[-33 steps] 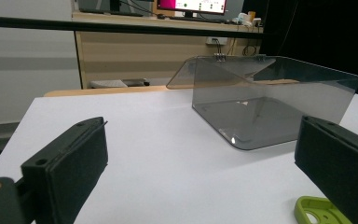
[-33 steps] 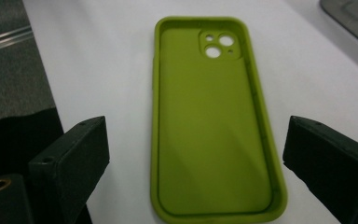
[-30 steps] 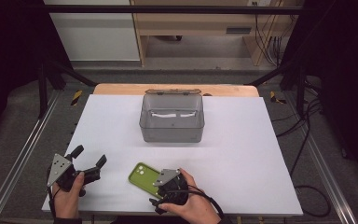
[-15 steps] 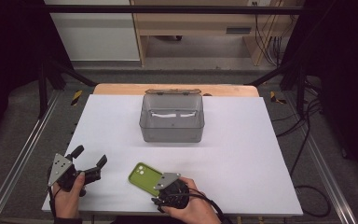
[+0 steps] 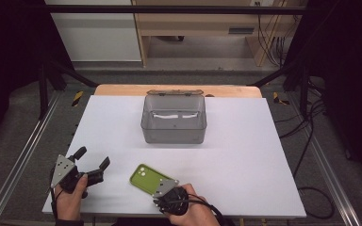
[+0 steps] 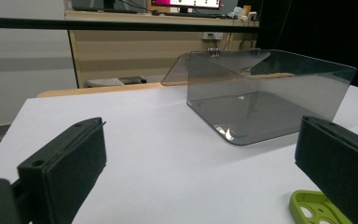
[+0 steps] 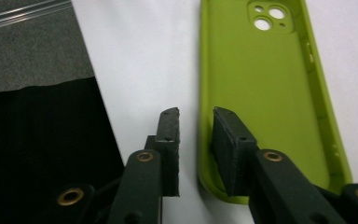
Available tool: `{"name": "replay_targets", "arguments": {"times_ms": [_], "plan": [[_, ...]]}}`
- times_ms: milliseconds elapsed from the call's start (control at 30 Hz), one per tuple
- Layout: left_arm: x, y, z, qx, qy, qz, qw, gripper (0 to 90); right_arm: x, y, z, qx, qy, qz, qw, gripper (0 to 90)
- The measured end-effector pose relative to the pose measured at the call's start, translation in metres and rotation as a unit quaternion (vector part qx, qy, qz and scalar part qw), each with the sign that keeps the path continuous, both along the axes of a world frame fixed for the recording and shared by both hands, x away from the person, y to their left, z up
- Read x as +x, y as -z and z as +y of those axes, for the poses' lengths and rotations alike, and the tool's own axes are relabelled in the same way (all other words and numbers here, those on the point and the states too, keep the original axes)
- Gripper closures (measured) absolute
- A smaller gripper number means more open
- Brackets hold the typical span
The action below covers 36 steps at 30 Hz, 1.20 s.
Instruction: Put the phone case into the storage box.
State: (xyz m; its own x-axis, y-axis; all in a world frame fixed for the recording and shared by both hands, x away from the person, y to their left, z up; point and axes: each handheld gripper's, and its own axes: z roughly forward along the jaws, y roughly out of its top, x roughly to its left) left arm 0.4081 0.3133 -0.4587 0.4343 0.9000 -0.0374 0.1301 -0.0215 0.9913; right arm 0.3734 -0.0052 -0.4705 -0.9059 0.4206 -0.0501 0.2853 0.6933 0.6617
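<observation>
Right tool (image 7: 196,121) straddles the green phone case's (image 7: 261,93) rim, not yet clenched, near the worktop's (image 5: 245,155) front edge; left tool (image 5: 93,162) released.

High view overlooks table (image 5: 245,155); claw cameras sit low.

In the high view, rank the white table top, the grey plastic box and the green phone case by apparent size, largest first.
1. White table top, by far.
2. Grey plastic box, farther from the camera.
3. Green phone case, smallest though nearest; the right tongs cover its near end.
</observation>
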Motion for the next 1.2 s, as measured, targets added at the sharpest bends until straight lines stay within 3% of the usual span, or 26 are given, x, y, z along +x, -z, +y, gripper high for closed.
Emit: {"name": "replay_targets", "arguments": {"times_ms": [500,533,700,1000,1200], "plan": [[0.000,0.000,-0.003,0.008,0.005,0.001,1.0000,2.1,-0.012,0.003,0.006,-0.032,0.005,-0.065,0.9974,78.9],[0.000,0.000,-0.003,0.008,0.005,0.001,1.0000,2.1,-0.014,0.004,0.006,-0.031,0.005,-0.077,0.9965,79.6],[0.000,0.000,-0.004,0.009,0.006,0.001,0.9999,2.2,-0.015,0.006,0.004,-0.025,0.010,-0.087,0.9959,84.8],[0.000,0.000,-0.004,0.011,0.005,0.003,0.9999,2.2,-0.014,0.007,0.001,-0.006,0.018,-0.075,0.9970,87.1],[0.000,0.000,-0.004,0.010,0.004,0.005,0.9999,2.3,-0.007,0.008,-0.006,0.034,0.028,-0.031,0.9985,87.9]]}}
